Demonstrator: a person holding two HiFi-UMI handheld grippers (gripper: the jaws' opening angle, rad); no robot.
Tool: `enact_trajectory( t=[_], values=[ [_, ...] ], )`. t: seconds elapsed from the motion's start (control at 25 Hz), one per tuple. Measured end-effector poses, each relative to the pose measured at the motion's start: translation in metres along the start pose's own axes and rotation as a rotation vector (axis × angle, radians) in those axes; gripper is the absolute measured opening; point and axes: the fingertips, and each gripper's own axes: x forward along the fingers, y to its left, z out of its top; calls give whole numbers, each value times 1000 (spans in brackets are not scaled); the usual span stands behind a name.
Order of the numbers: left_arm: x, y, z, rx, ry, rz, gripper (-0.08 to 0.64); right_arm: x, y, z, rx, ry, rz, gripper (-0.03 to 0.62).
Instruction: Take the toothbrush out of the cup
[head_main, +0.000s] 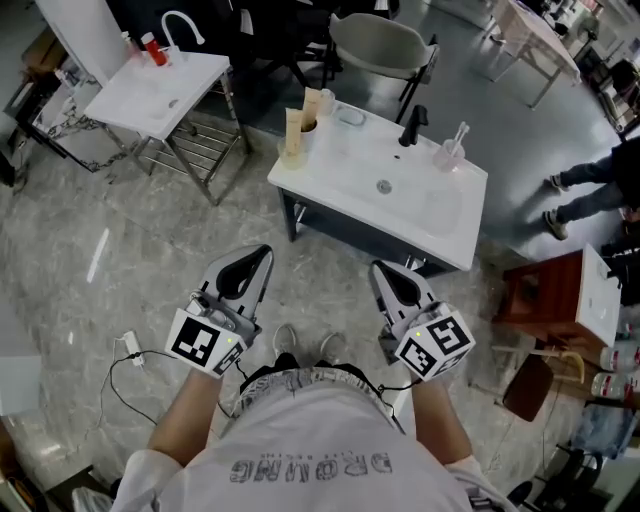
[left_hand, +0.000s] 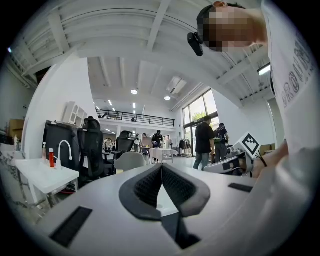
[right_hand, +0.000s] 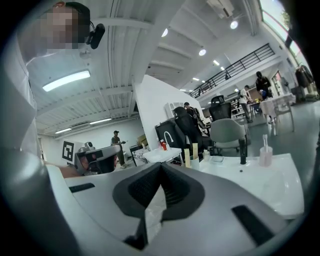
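From the head view I count two claws, both mine. My left claw (head_main: 258, 262) sits at lower centre-left and my right claw (head_main: 385, 275) at lower centre-right, each with its jaws pressed together and nothing between them. There are two white basin tables. The near table (head_main: 440, 225) is at the centre of the frame and the second table (head_main: 150, 95) is at upper left. One toothbrush (head_main: 461, 131) stands in one clear cup (head_main: 449, 154) near the right back corner of the near table, well apart from both claws. The toothbrush is a slim pale stick rising above the rim, too small to make out more. One black tap (head_main: 412, 126) stands just left of the cup, and two cream tubes (head_main: 293, 135) stand at the table's left corner.

The left claw view shows my left claw (left_hand: 161, 166) shut and empty. Behind it are the second table (left_hand: 42, 177) with its one red bottle (left_hand: 51, 157), and my right claw (left_hand: 235, 162) at the right.

The right claw view shows my right claw (right_hand: 161, 166) shut and empty. Only this view shows the cup (right_hand: 265, 156) side-on. It is pinkish and translucent, at the right of the frame, with the toothbrush (right_hand: 264, 140) upright in it.
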Motion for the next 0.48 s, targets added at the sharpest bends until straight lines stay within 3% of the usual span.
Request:
enact_trajectory(
  t=[0.48],
  values=[
    [3, 6, -4, 0, 17, -1, 20, 9, 0, 4, -1, -7, -9, 8]
  ],
)
